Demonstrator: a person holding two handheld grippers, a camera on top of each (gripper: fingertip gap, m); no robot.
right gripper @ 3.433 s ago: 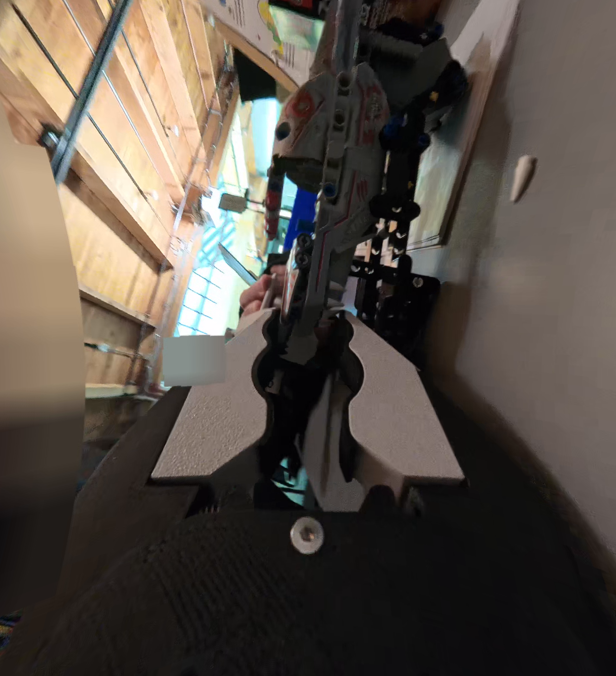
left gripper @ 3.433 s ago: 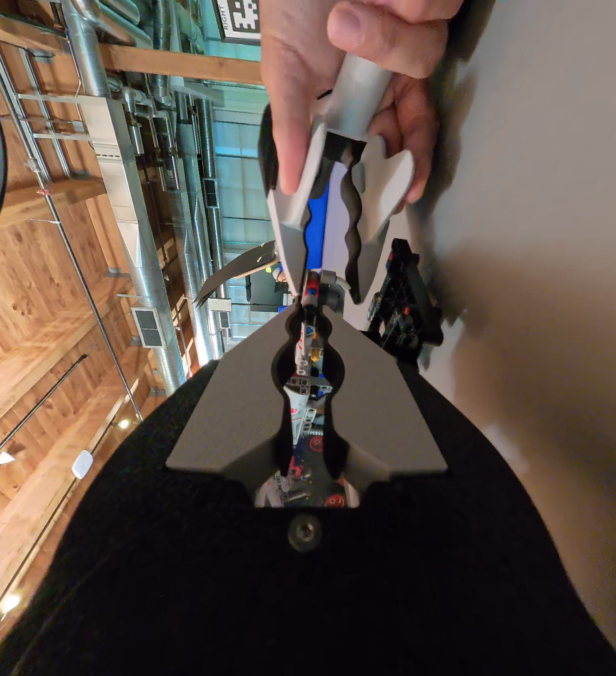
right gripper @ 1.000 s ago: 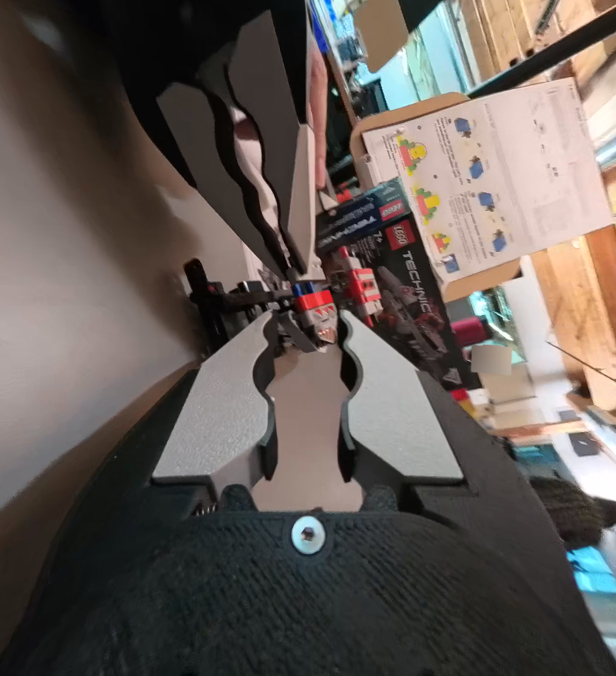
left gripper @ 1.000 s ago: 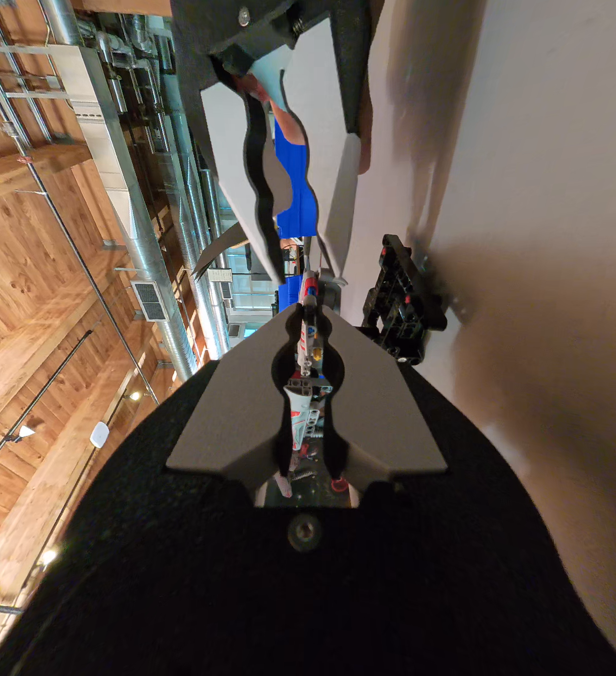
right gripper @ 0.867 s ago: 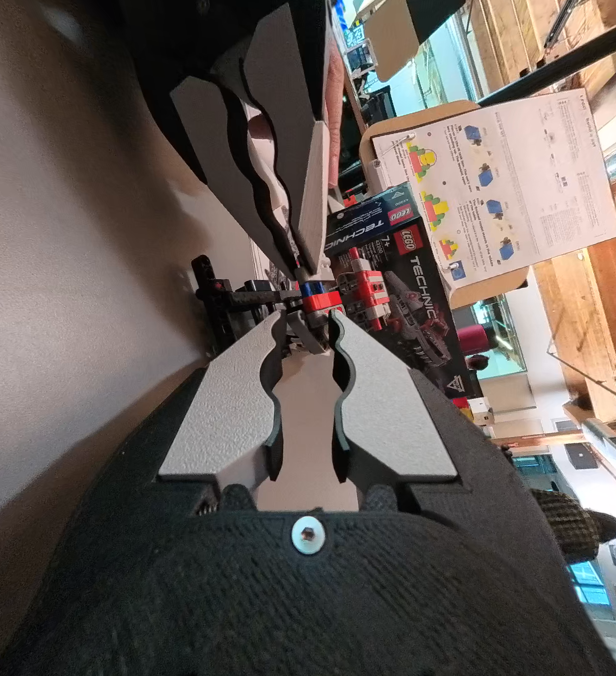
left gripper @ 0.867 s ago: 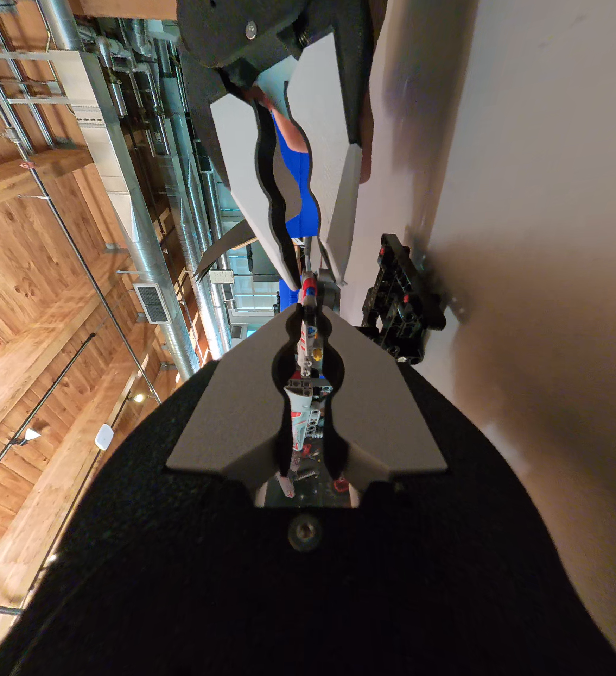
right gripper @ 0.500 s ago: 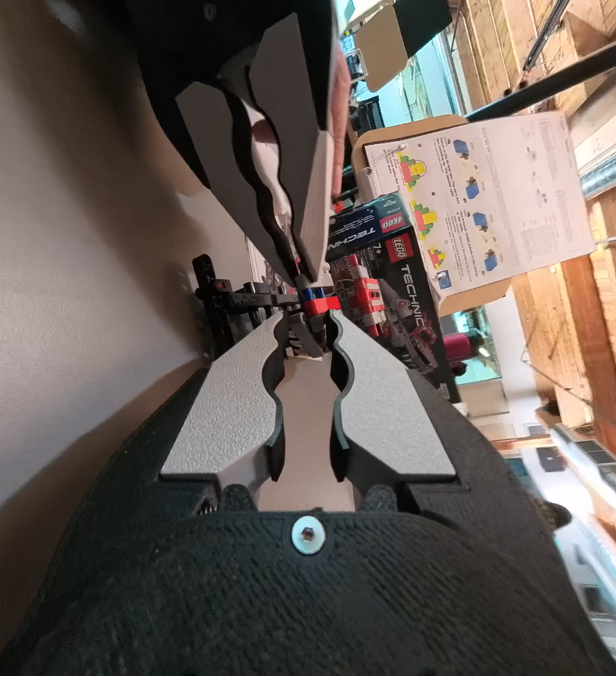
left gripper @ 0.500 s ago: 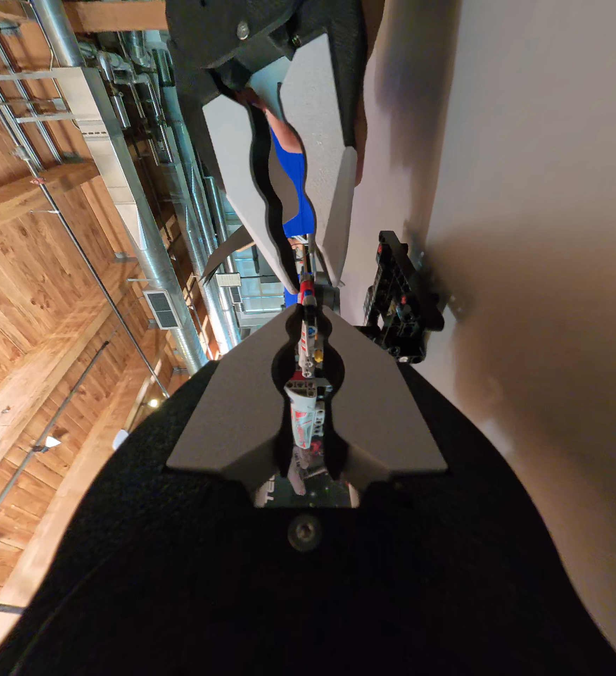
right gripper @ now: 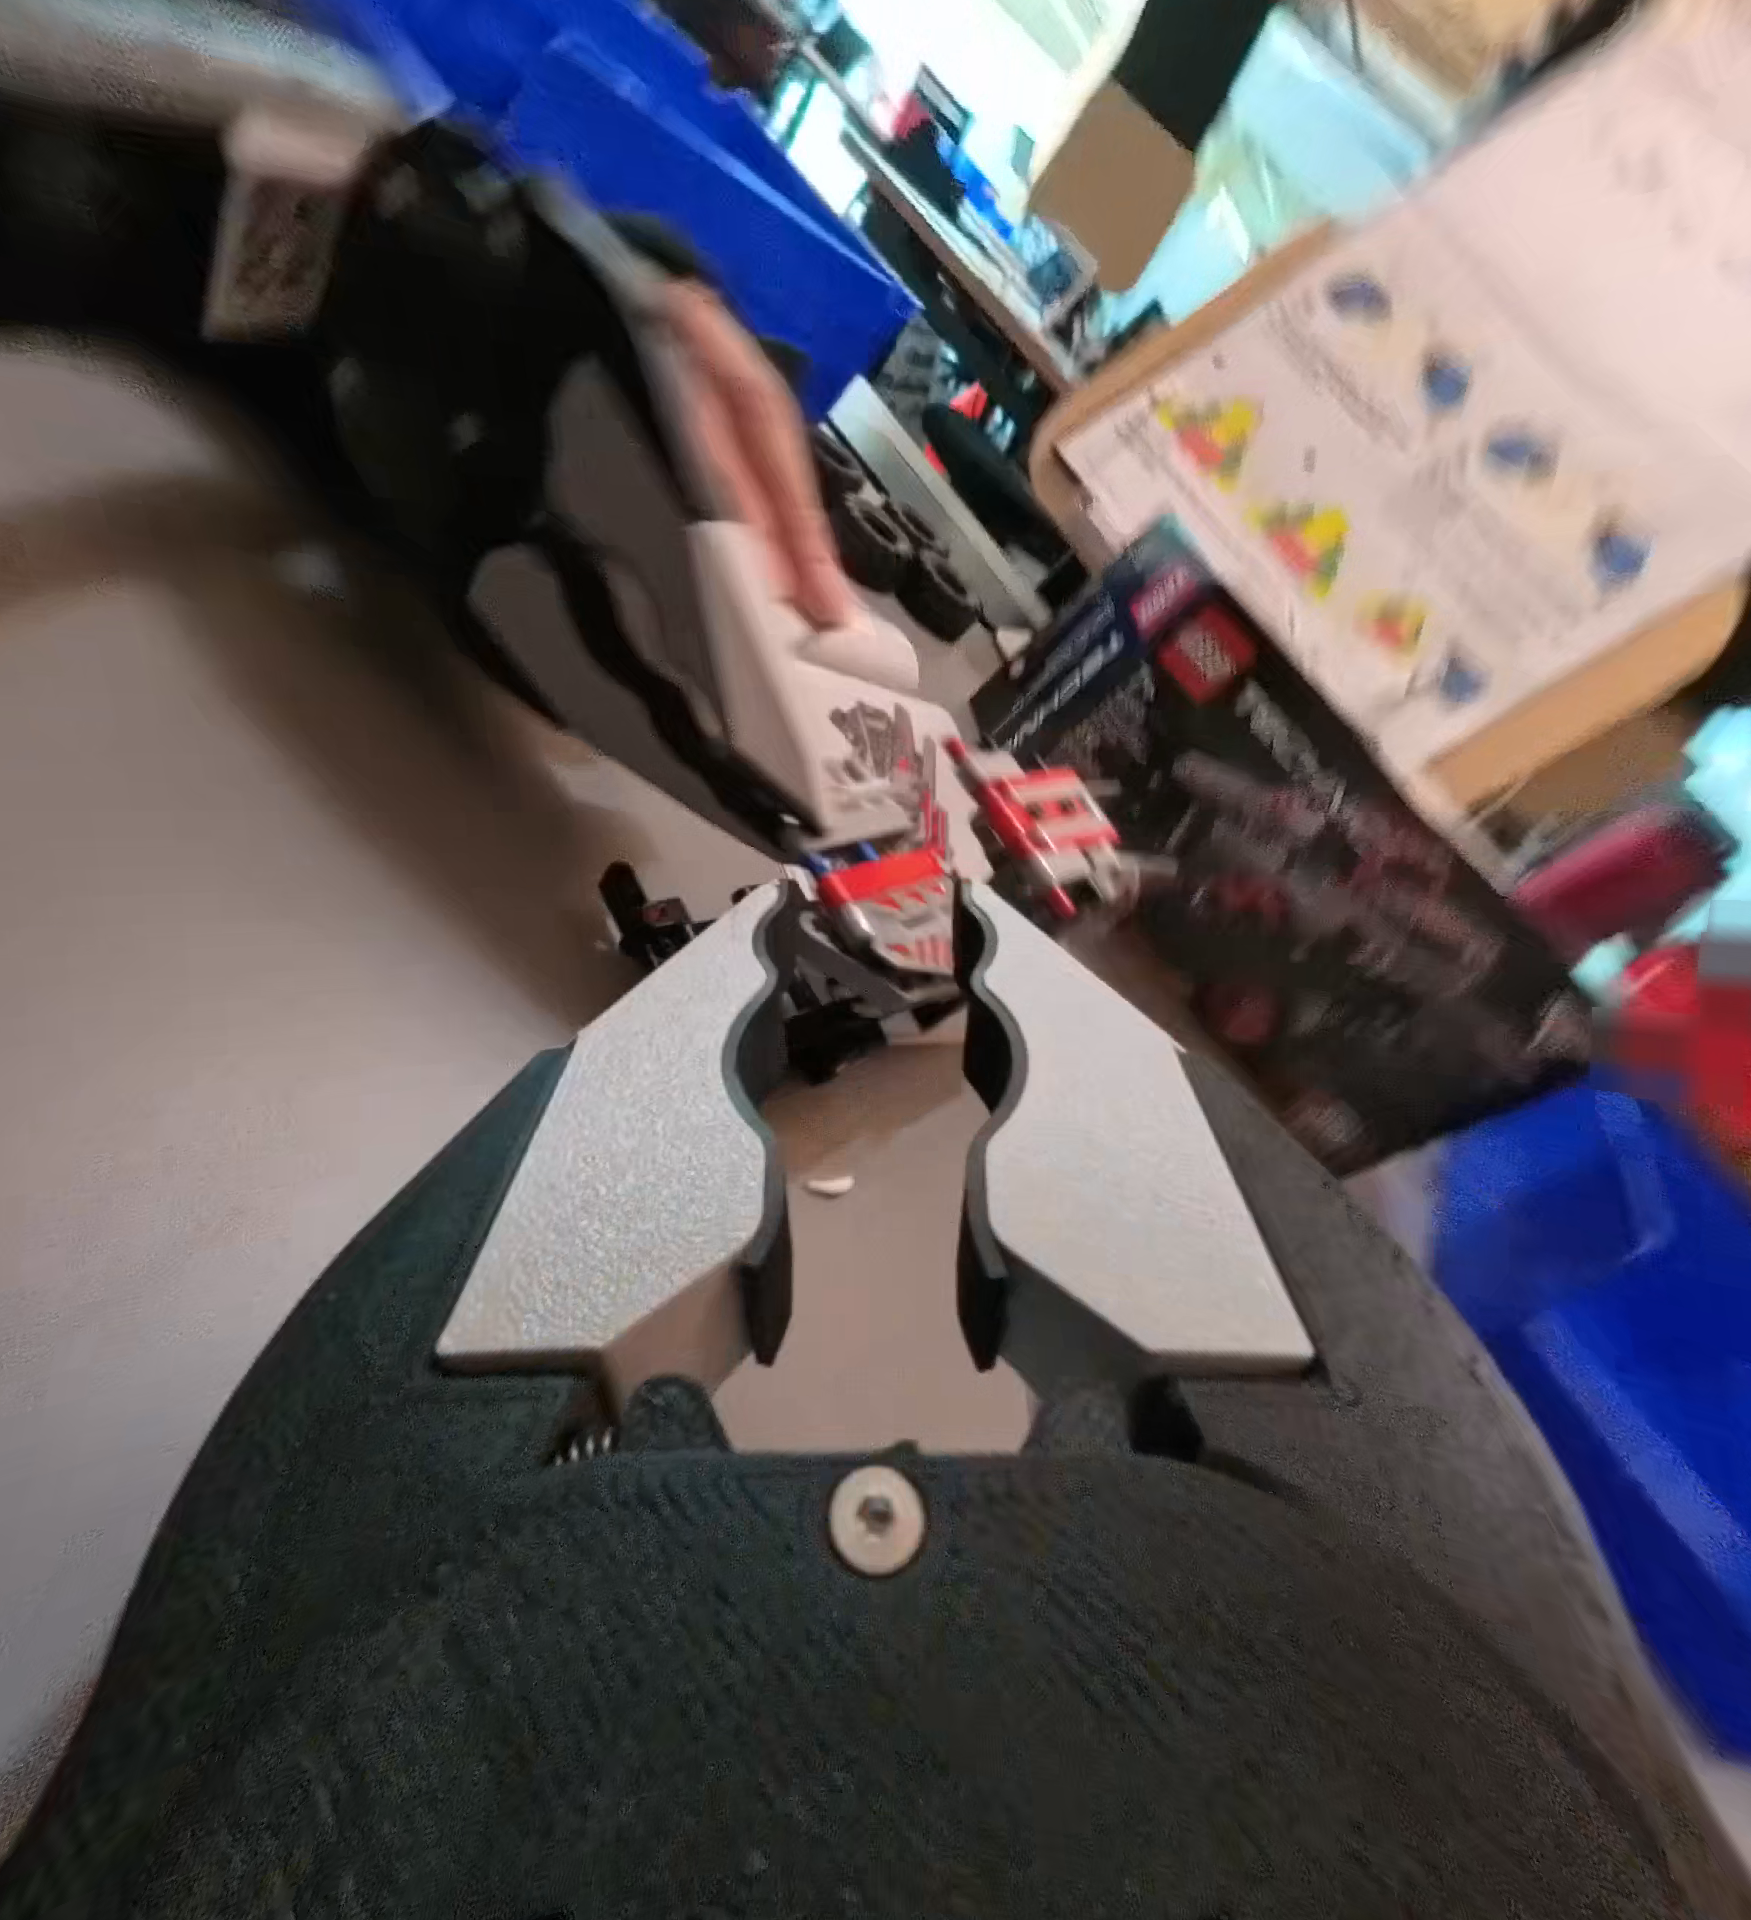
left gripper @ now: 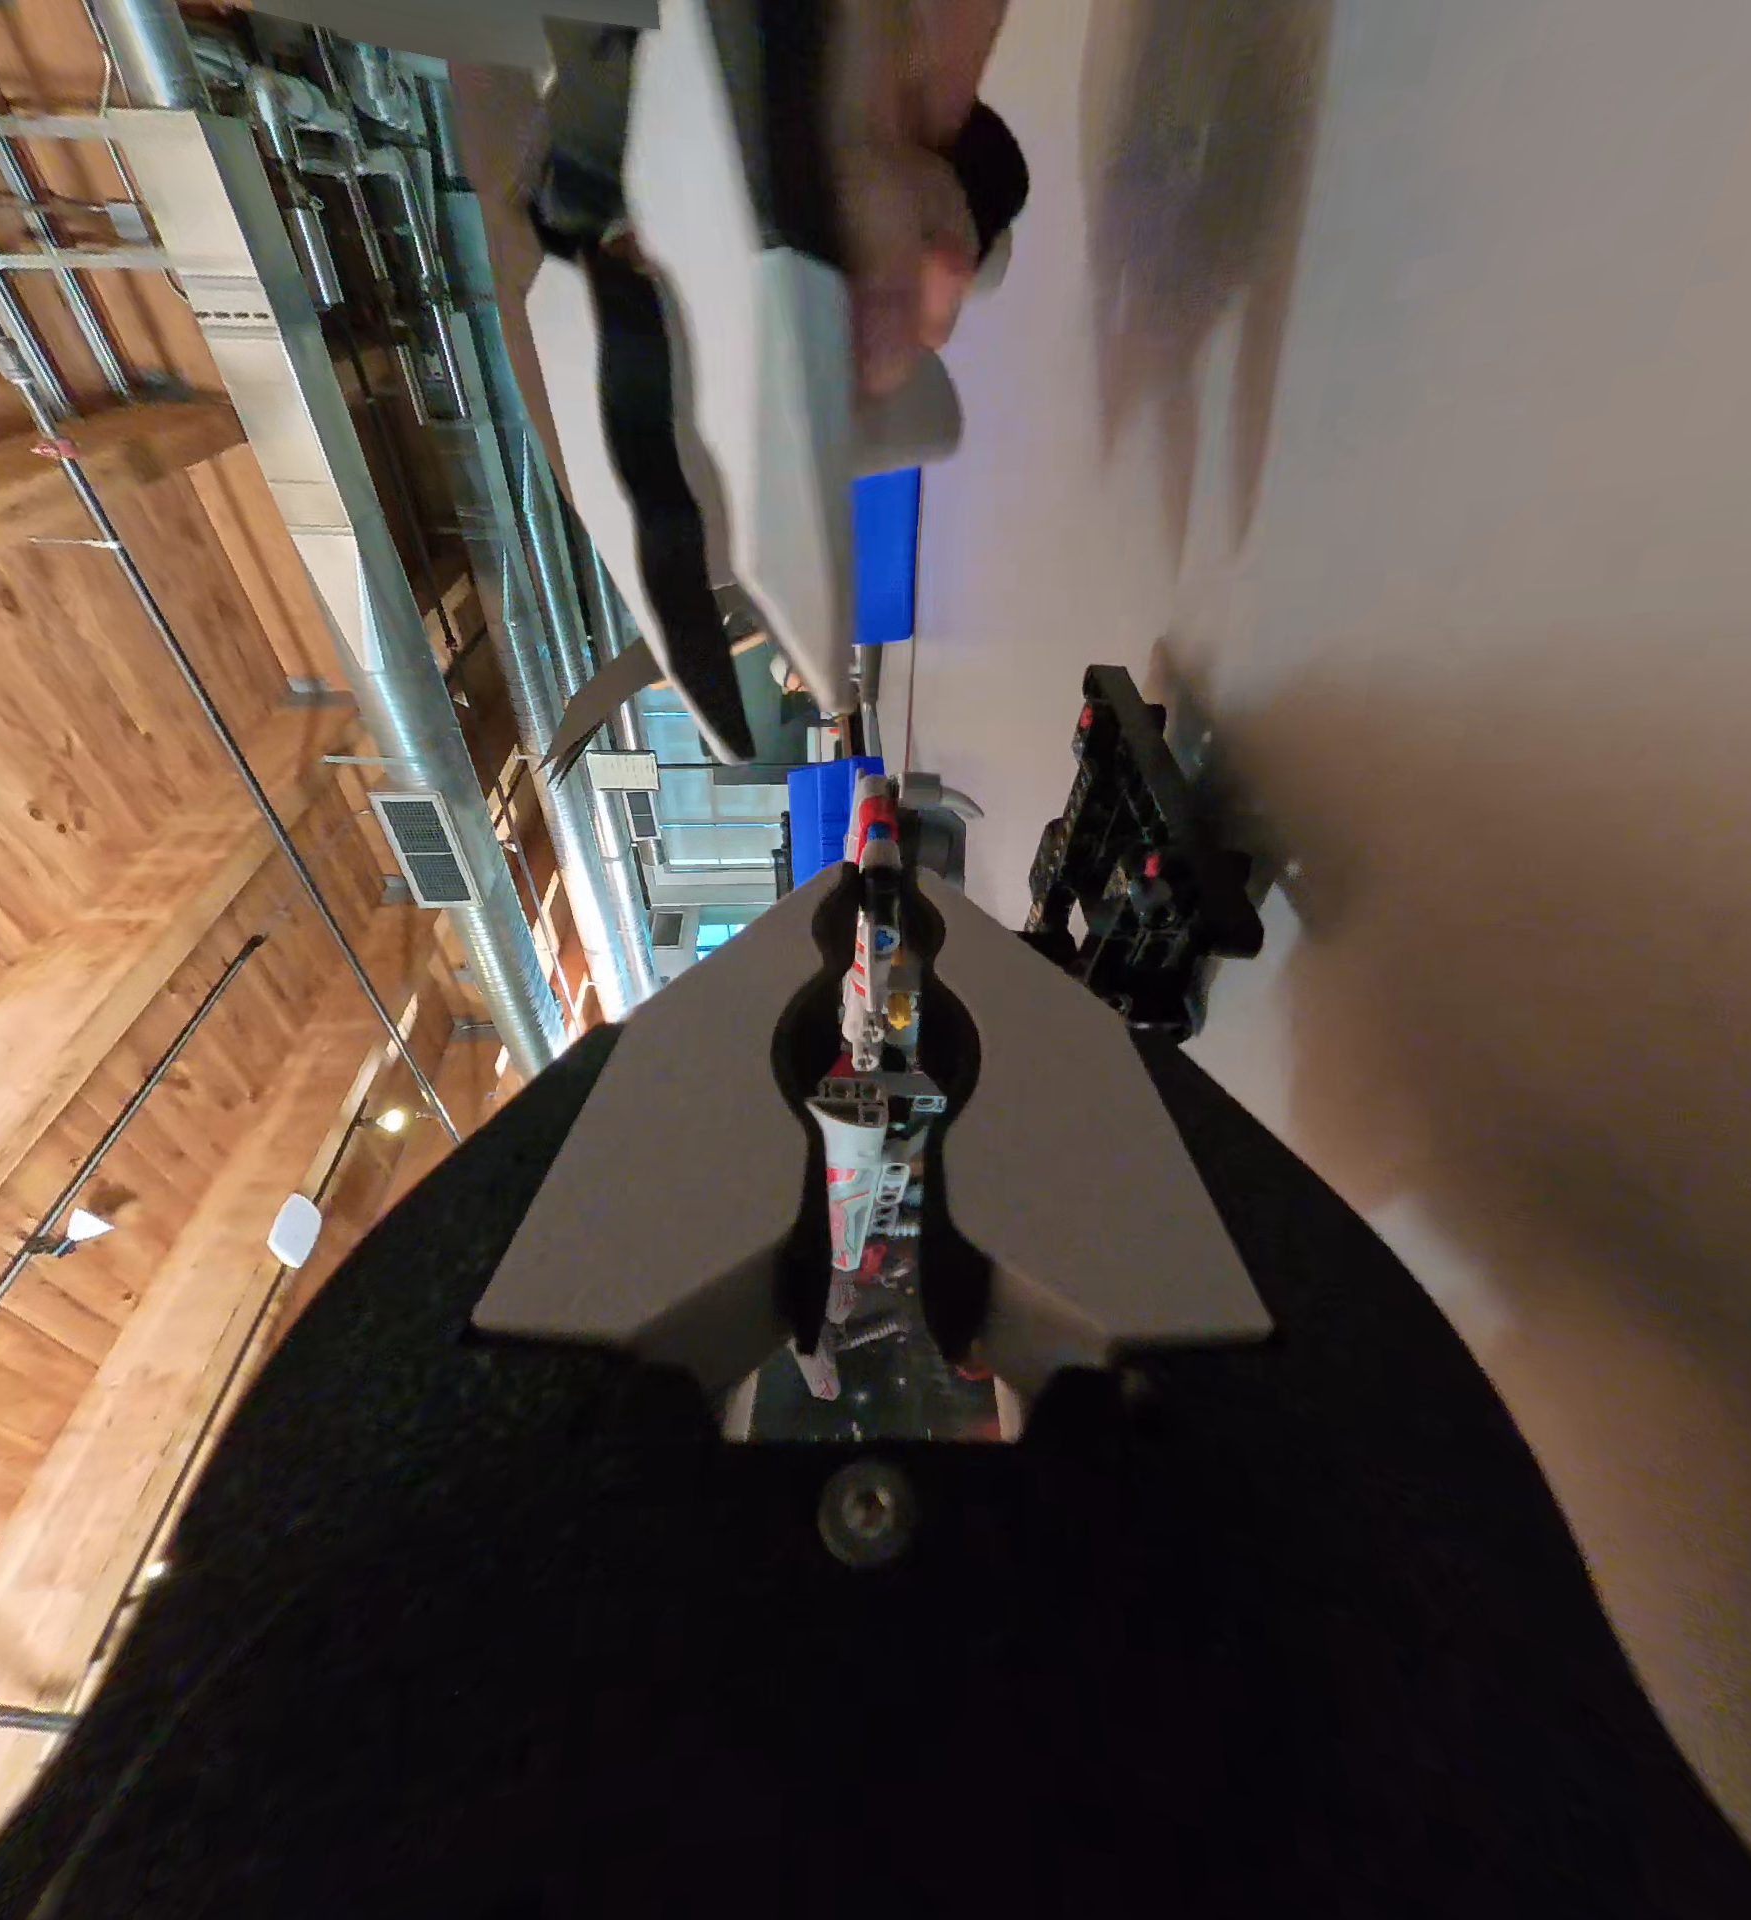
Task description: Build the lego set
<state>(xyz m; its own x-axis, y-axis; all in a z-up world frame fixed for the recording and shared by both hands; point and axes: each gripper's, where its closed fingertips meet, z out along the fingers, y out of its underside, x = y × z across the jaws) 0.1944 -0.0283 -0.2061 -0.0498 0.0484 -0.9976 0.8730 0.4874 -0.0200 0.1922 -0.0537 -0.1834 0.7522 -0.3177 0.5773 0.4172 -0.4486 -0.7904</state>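
Observation:
My left gripper (left gripper: 876, 883) is shut on a grey, white and red lego model (left gripper: 866, 997), which runs lengthwise between its fingers with the red and blue end sticking out past the tips. My right gripper (right gripper: 866, 904) is open, with the model's red end (right gripper: 881, 883) just beyond its fingertips. In the left wrist view the right gripper (left gripper: 783, 717) is blurred and stands a little above the model's end, apart from it. The left gripper (right gripper: 788, 810) shows at upper left in the right wrist view, holding the model. A black lego frame (left gripper: 1131, 883) lies on the table beside it.
A dark lego box (right gripper: 1318, 831) stands at the right, with a small red and white lego piece (right gripper: 1037, 821) in front of it. Behind it is a picture sheet on cardboard (right gripper: 1473, 364). A blue bin (right gripper: 1629, 1299) sits near right. A small white part (right gripper: 829, 1182) lies on the table.
My right gripper has let go of the model's red end, opened wider and drawn back while turning, which blurs its view. My left gripper still holds the model in the same place.

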